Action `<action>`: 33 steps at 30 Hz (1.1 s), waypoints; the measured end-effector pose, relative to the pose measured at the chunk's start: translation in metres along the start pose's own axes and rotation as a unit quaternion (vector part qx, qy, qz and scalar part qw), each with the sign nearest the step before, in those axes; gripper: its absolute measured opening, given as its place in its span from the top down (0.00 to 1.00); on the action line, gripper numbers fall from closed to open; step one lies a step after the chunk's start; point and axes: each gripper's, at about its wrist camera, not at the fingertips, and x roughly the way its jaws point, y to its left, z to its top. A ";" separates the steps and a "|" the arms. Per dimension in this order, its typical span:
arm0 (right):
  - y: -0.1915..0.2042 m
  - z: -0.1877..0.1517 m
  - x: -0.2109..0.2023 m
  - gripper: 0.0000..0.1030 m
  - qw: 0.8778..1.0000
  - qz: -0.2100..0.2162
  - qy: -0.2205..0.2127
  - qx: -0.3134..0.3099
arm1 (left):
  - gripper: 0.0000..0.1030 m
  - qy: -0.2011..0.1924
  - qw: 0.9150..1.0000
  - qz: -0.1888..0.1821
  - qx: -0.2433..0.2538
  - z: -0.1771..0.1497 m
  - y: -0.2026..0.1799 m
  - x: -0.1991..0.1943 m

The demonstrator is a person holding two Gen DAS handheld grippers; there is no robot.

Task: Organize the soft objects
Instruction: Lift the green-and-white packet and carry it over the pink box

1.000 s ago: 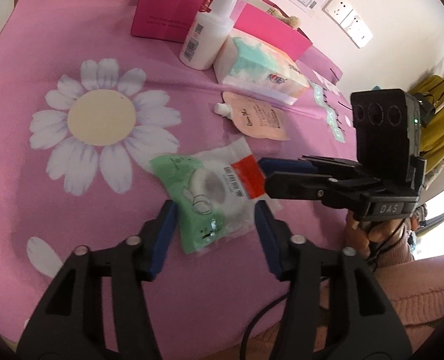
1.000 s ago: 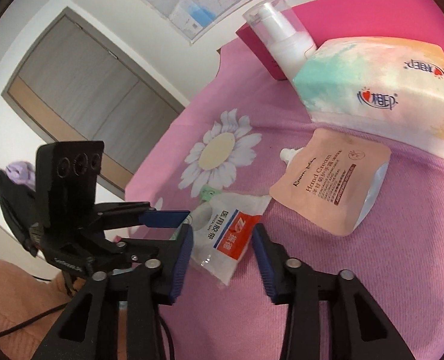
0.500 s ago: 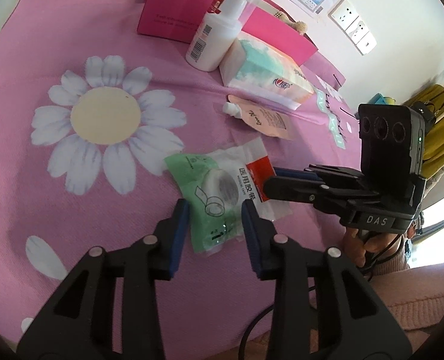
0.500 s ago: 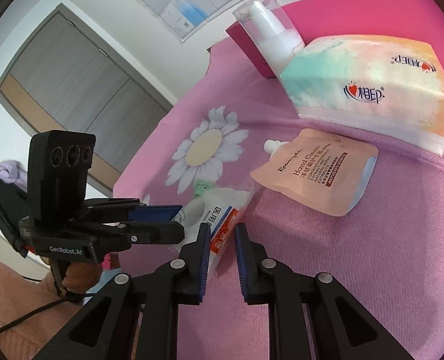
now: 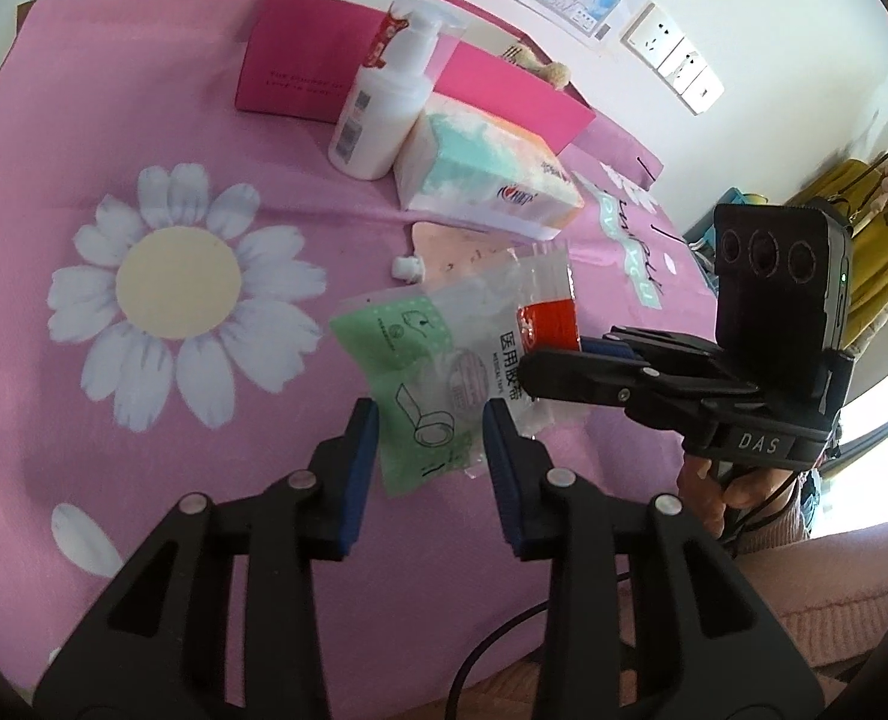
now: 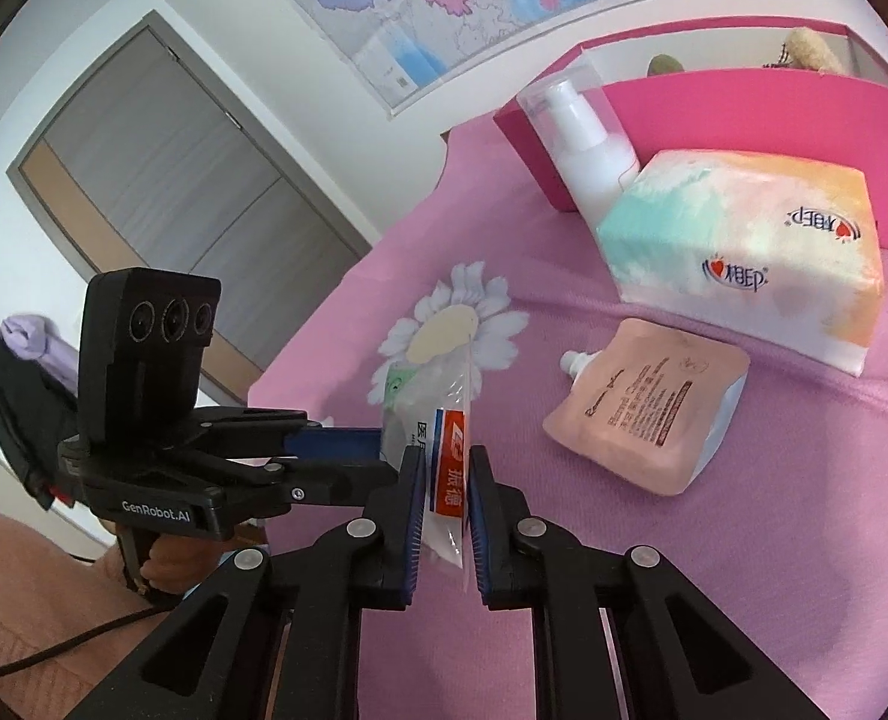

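A clear plastic packet of medical tape (image 5: 444, 354) with a green card and a red label hangs lifted off the pink cloth. My right gripper (image 6: 447, 483) is shut on its red-label end (image 6: 449, 474); it also shows in the left wrist view (image 5: 555, 360). My left gripper (image 5: 429, 438) has its jaws apart on either side of the packet's green end; whether they touch it is unclear. A peach hand-cream pouch (image 6: 648, 405), a soft tissue pack (image 6: 744, 288) and a white pump bottle (image 6: 588, 150) stand beyond.
A pink open box (image 6: 744, 114) stands at the back with small soft things in it. The pink cloth has a white daisy print (image 5: 174, 282). A wall with a map and sockets (image 5: 672, 54) lies behind. A door (image 6: 162, 180) is at left.
My right gripper closed on the packet's red-label end and lifted it off the cloth. My left gripper's jaws narrowed, then stand a little wider around the green end.
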 end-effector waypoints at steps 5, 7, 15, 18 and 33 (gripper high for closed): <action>-0.001 0.003 -0.008 0.87 1.000 -0.003 -0.008 -0.001 | 0.63 -0.009 1.000 -0.004 0.007 0.007 -0.004 -0.002; -0.002 0.005 -0.012 0.87 1.000 -0.002 -0.012 0.001 | 0.63 -0.013 1.000 -0.006 0.010 0.010 -0.006 -0.003; -0.001 0.016 -0.027 0.87 0.999 -0.003 -0.035 -0.002 | 0.63 -0.035 0.999 -0.008 0.028 0.026 -0.016 -0.012; 0.000 0.022 -0.031 0.87 0.999 -0.002 -0.043 -0.004 | 0.63 -0.044 0.998 -0.006 0.036 0.032 -0.019 -0.016; 0.017 0.068 -0.054 0.87 0.995 0.002 -0.091 -0.039 | 0.63 -0.096 0.992 0.020 0.084 0.080 -0.037 -0.044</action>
